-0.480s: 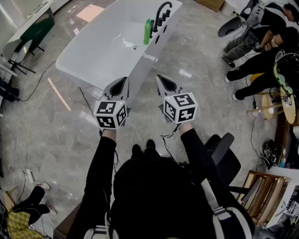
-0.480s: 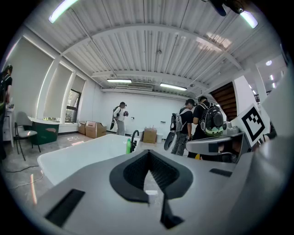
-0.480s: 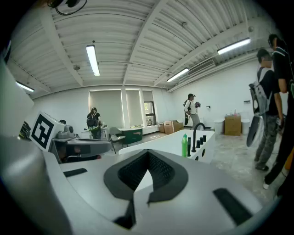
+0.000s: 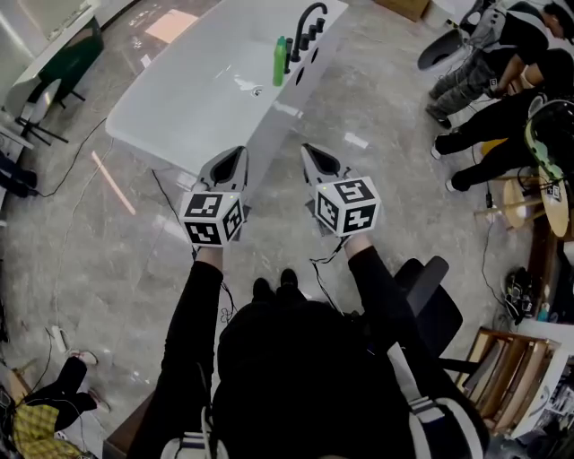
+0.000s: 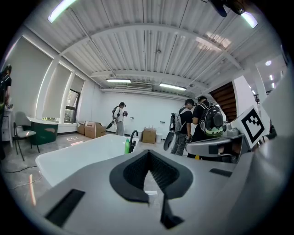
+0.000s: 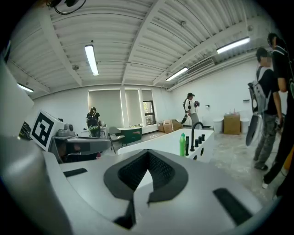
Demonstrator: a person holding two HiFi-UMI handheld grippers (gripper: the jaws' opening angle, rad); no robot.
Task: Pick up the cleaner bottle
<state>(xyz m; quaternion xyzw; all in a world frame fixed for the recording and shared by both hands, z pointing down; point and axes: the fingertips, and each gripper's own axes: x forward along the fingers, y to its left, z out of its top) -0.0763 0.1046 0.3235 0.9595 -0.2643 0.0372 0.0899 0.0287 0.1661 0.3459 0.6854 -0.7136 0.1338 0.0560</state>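
Risk: cleaner bottle (image 4: 280,61) stands just beside the faucet (image 4: 303,25); left gripper (image 4: 239,152) and right gripper (image 4: 306,149), fingers pressed together, could topple it unless opened first.

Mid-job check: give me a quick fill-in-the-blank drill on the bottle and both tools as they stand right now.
1. The cleaner bottle is coloured ____.
2. It stands upright on the rim of the white ____.
3. The left tool and right tool are both empty, with jaws ____.

Missing words: green; bathtub; shut.
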